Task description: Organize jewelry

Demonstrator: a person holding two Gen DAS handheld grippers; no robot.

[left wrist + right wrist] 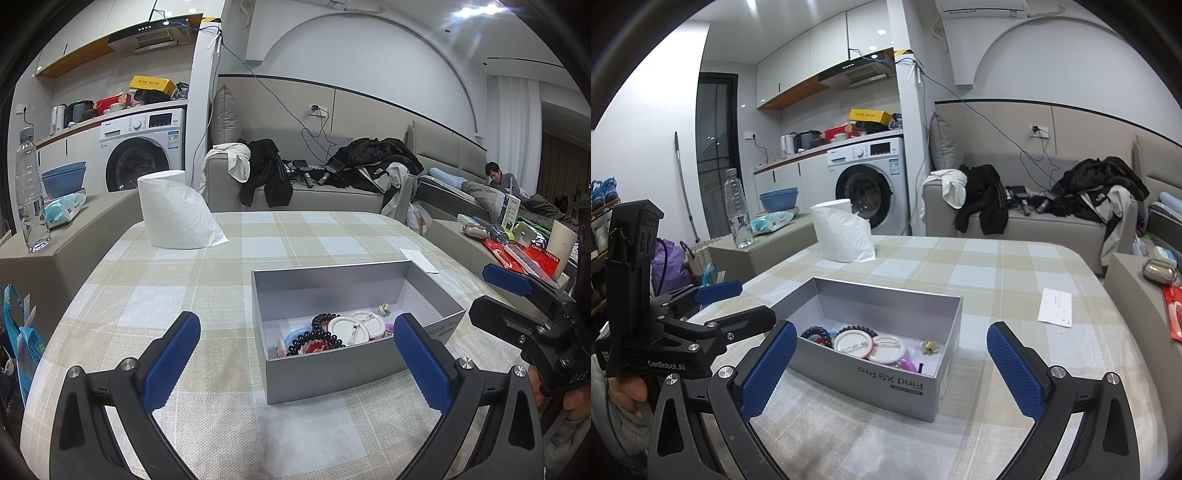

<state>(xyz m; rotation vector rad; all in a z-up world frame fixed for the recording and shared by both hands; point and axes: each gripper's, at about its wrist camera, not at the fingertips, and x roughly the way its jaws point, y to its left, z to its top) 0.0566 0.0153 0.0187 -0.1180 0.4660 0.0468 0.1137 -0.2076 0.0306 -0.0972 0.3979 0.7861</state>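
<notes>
We are holding both grippers spread and empty above the table, with the jewelry lying in the grey box.

We are keeping the left gripper (297, 354) wide apart, near the box (332, 373), clamping nothing; we are holding the right gripper (892, 363) likewise spread, framing the same box from its right side. The black bead bracelet (321, 334), the two white round badges (868, 345), a small flower piece (930, 347) and pink and blue rings are sitting piled at the near end of the box, whose far end is bare. On the checked tablecloth (207, 288) we are seeing no loose jewelry, only a paper roll (173, 210) and a white card (1054, 307). We are judging the gathering largely done; only arranging inside the box may remain.
</notes>
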